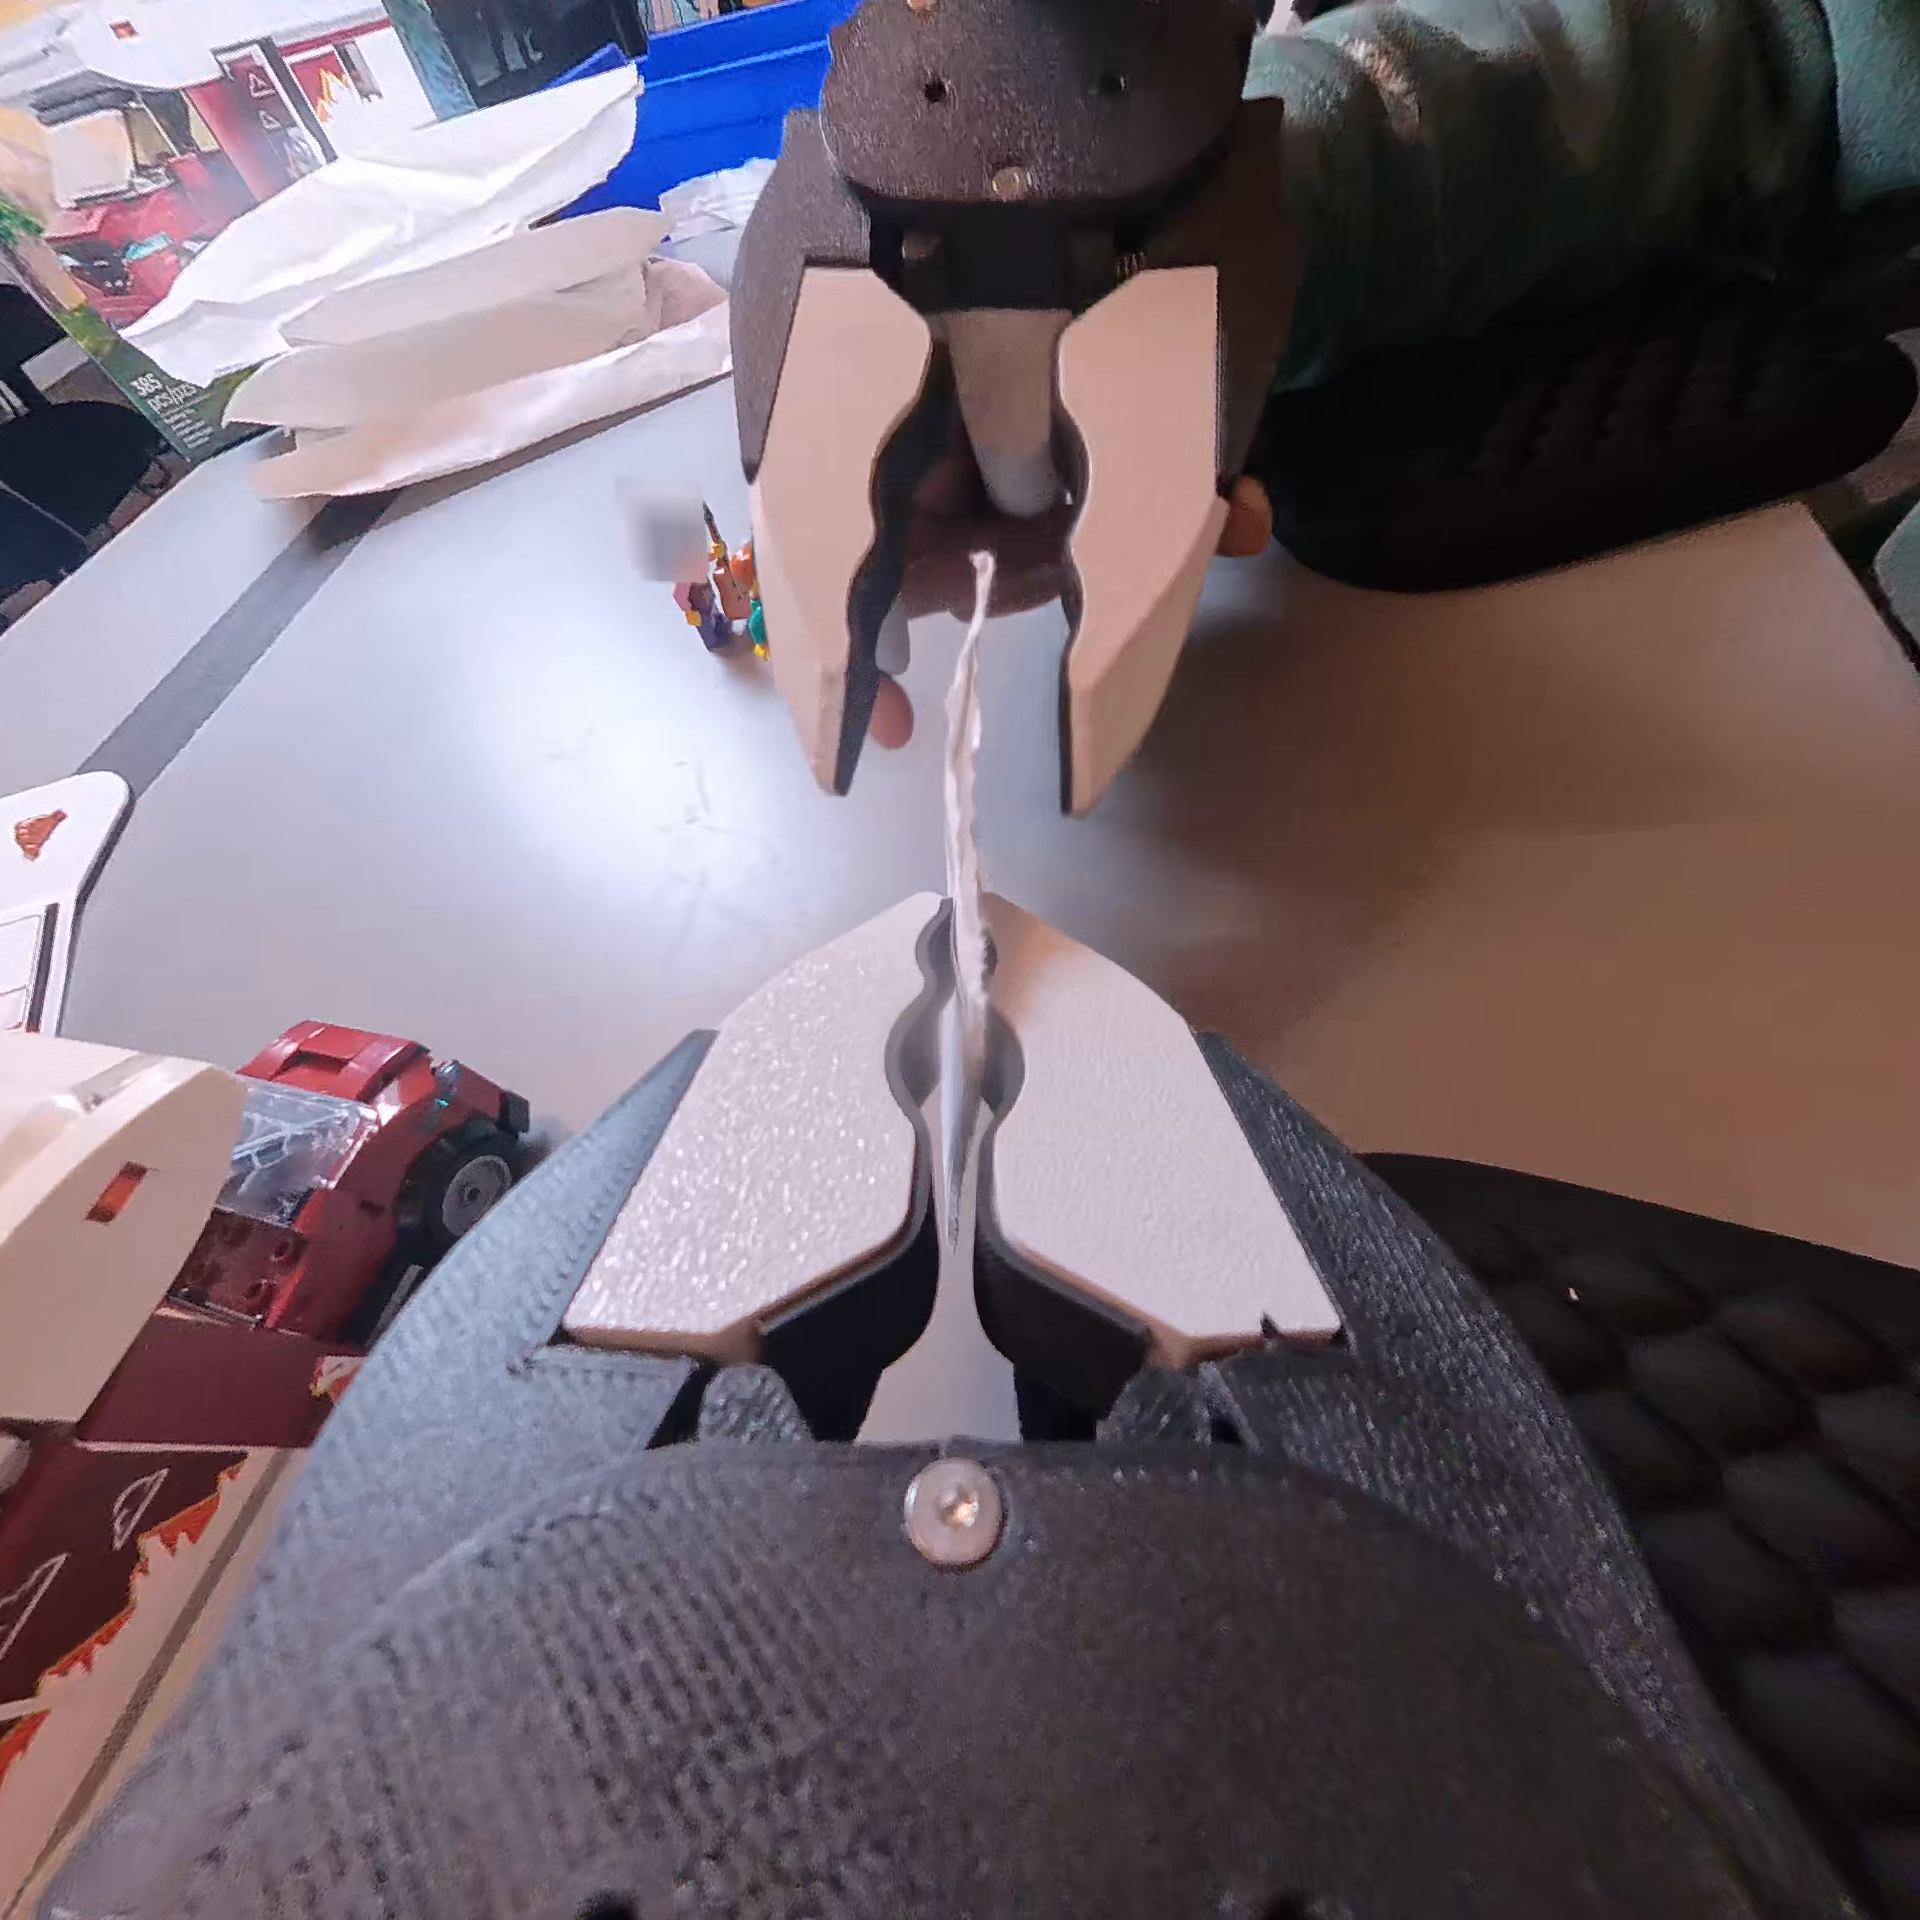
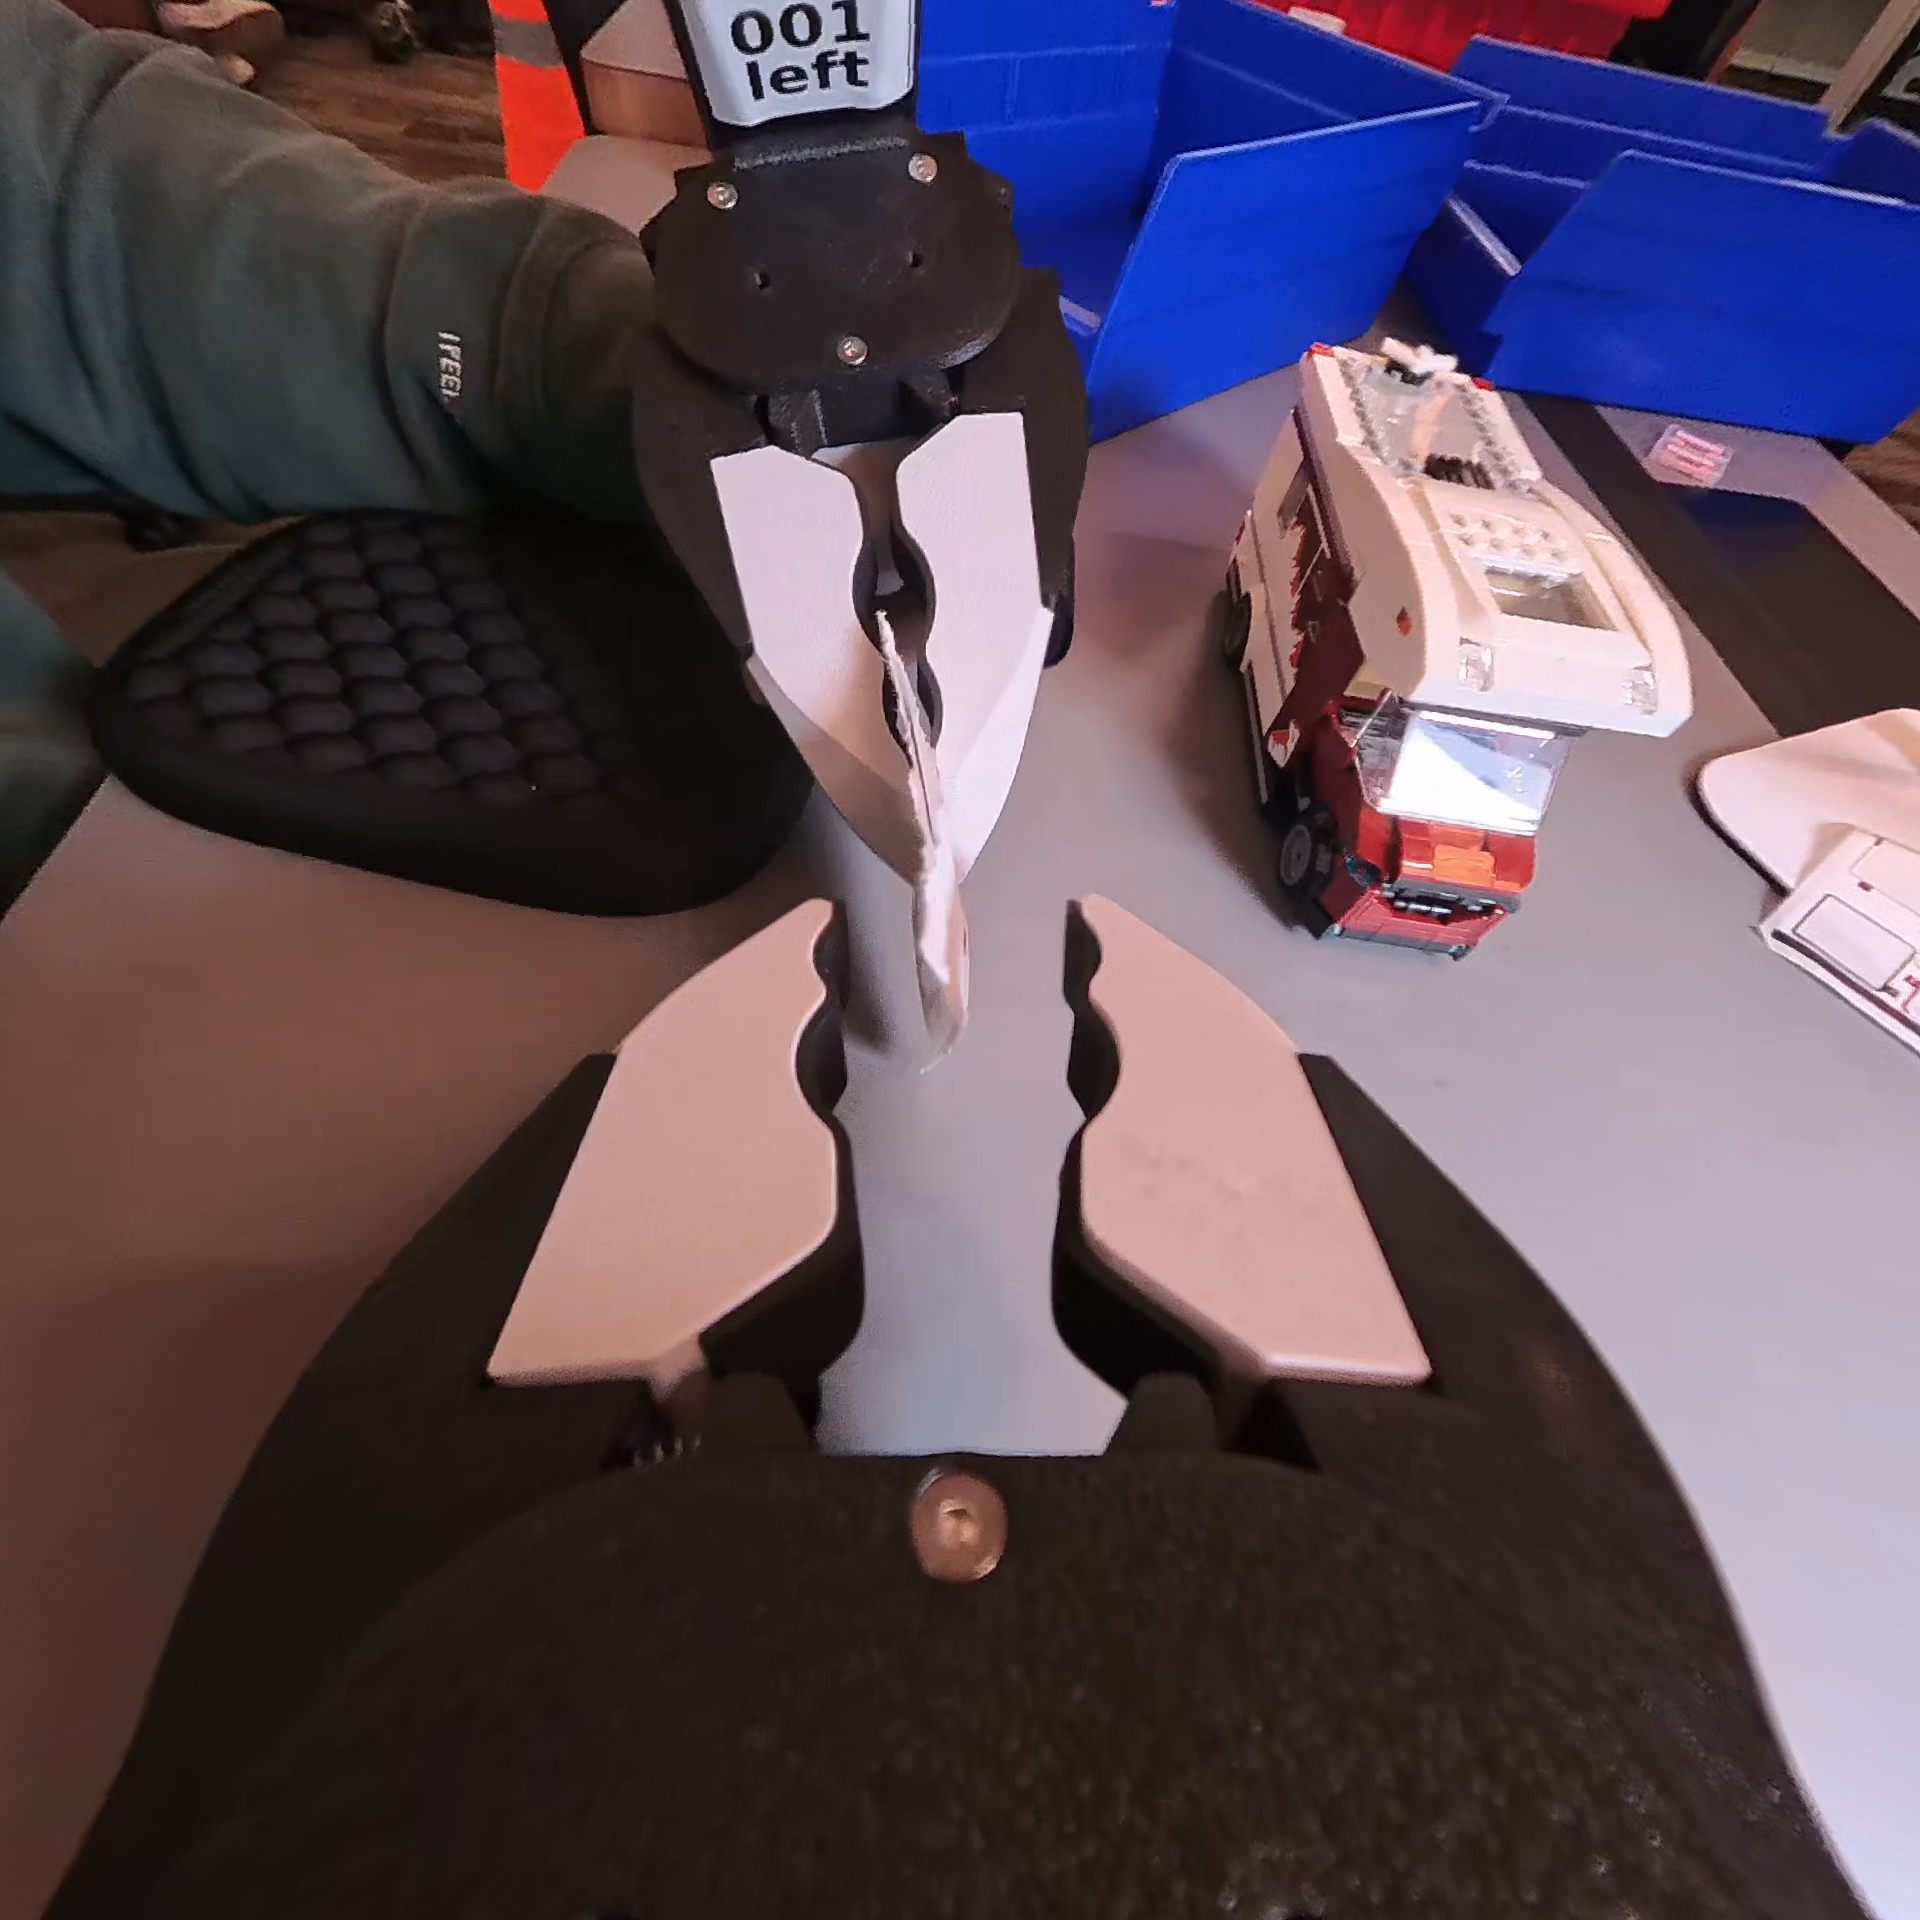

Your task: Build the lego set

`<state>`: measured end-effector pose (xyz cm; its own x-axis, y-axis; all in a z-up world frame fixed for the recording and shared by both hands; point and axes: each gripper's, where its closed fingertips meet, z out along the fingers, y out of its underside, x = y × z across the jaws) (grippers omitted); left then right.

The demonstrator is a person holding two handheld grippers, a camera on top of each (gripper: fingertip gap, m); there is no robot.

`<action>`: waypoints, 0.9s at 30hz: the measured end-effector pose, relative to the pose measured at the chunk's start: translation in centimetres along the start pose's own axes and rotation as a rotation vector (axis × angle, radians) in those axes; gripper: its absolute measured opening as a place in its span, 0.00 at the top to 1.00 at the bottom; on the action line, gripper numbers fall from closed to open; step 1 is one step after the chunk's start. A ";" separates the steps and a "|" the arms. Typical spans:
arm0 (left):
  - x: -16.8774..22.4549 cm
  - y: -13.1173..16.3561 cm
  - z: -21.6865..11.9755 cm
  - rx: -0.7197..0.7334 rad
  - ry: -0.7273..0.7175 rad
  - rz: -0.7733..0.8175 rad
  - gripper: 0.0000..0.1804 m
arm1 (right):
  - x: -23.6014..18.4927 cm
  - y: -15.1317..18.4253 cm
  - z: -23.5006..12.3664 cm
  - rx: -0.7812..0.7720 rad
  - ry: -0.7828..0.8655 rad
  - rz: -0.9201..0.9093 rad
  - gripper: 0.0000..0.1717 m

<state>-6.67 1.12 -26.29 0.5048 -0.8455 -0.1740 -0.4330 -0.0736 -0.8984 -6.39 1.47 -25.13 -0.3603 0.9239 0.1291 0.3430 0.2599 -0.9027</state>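
White paper strip (image 1: 964, 790) is clamped in the left tool (image 1: 964, 925); right tool (image 2: 951, 914) gapes apart.

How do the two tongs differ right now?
The left tongs are shut, pinching a thin white paper strip; the right tongs stand open, holding nothing. The strip's free end hangs between the right tongs, untouched. Both share white pads on black bodies.

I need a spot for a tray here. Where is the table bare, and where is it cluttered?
Bare: the grey table between the brick camper van and the black cushion, below the left gripper pinching a white paper strip. Crowded: blue bins behind; white paper bags and minifigures.
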 end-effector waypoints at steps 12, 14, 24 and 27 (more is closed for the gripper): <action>-0.7 0.1 -0.3 0.050 0.001 -0.062 0.89 | 0.4 -0.5 -0.7 0.119 -0.019 0.060 1.00; -0.5 0.1 0.0 0.049 0.004 -0.062 0.92 | 0.6 -0.3 -0.6 0.120 -0.019 0.053 1.00; -0.4 -0.8 -0.4 0.103 0.036 -0.113 1.00 | 0.5 -1.0 -0.8 0.171 -0.026 0.079 0.95; -0.4 -1.5 -0.6 0.158 0.065 -0.168 1.00 | 0.6 -1.7 -1.2 0.222 -0.057 0.142 1.00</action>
<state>-6.70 1.28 -24.64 0.5088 -0.8609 0.0053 -0.2216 -0.1369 -0.9655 -6.11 1.94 -23.02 -0.3723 0.9278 -0.0232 0.1971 0.0546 -0.9789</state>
